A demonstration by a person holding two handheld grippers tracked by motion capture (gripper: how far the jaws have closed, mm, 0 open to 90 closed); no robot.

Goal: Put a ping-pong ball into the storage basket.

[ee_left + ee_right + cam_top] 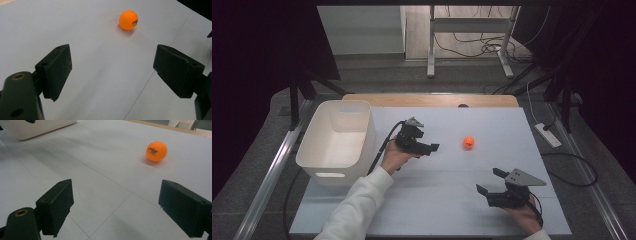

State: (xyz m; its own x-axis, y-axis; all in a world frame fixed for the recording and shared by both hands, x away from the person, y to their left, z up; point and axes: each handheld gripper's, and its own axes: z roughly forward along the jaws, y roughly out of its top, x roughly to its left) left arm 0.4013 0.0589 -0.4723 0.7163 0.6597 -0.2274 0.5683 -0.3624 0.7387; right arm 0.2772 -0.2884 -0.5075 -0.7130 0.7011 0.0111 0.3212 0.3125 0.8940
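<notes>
Left gripper (426, 148) gaping, empty — orange ball (468, 142) just right of it; right gripper (490, 181) gaping, near edge.

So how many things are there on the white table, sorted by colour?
Orange: 1, the ball
White: 1, the bin
Black: 2, the left gripper and the right gripper, each held in a hand with its jaws open
Total: 4
</notes>
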